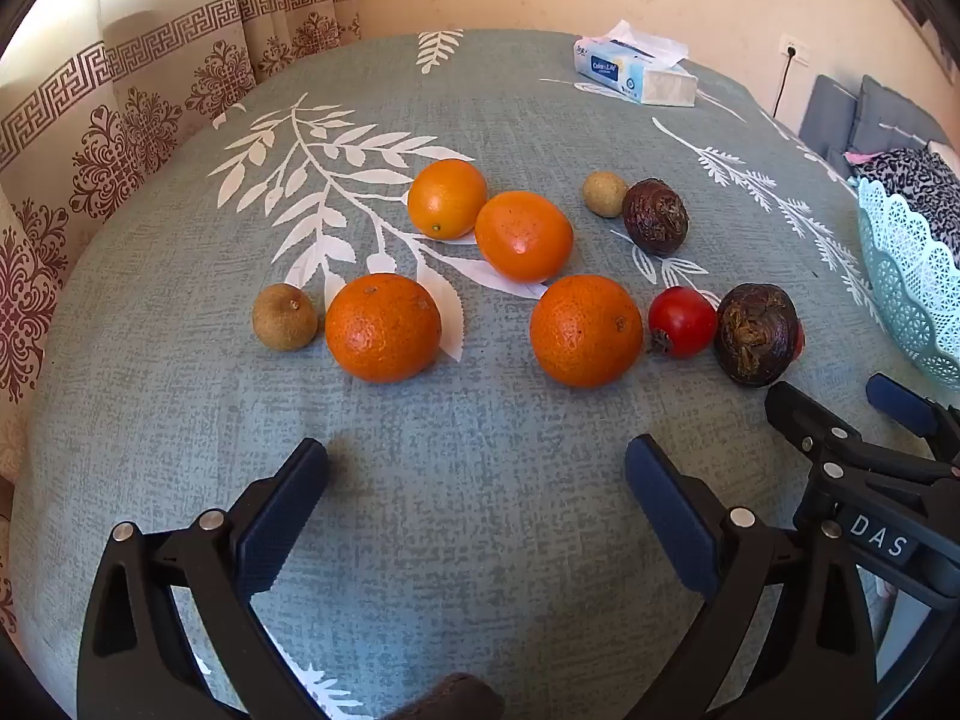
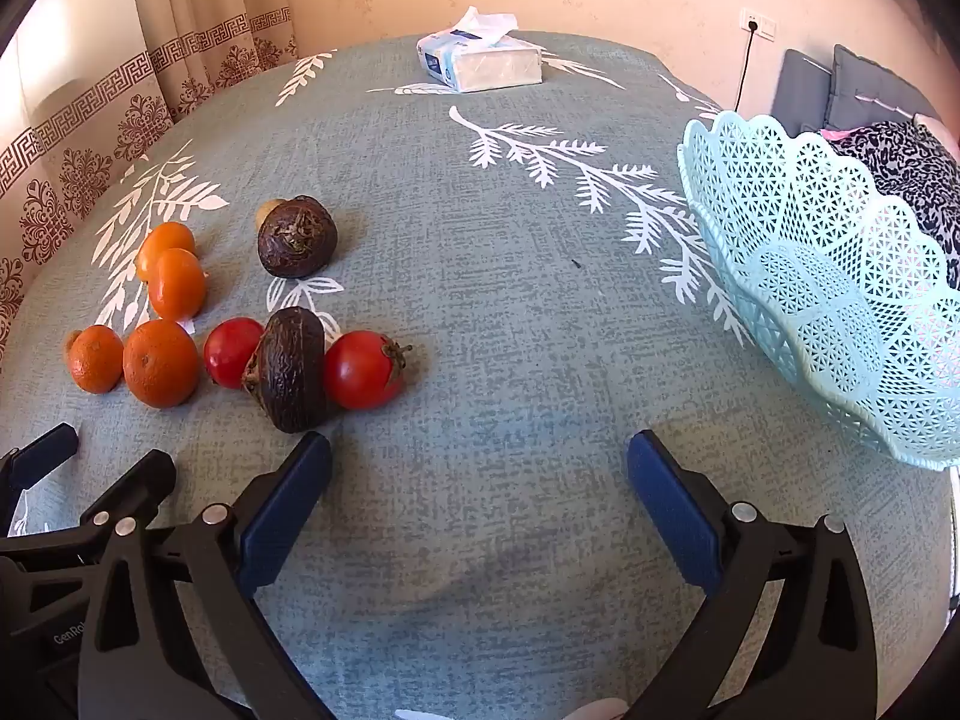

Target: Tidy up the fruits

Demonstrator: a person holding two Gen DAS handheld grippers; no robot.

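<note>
Several oranges lie on the grey-green tablecloth; the nearest two (image 1: pixel 383 327) (image 1: pixel 585 330) sit just beyond my left gripper (image 1: pixel 477 468), which is open and empty. A small brown longan (image 1: pixel 284 317) lies left of them, another (image 1: pixel 605 194) farther back. Two dark wrinkled fruits (image 1: pixel 756 334) (image 1: pixel 655 216) and a red fruit (image 1: pixel 681 321) lie to the right. In the right wrist view a second red fruit (image 2: pixel 363 369) shows beside the near dark fruit (image 2: pixel 291 378). My right gripper (image 2: pixel 479 462) is open and empty over bare cloth. The light-blue lattice basket (image 2: pixel 840 324) stands empty at the right.
A tissue box (image 2: pixel 480 60) rests at the table's far side. Patterned curtains (image 1: pixel 90 138) hang at the left. A grey sofa with dark patterned cloth (image 2: pixel 900 138) stands beyond the right table edge. The right gripper's fingers (image 1: pixel 798 414) show at the left wrist view's right edge.
</note>
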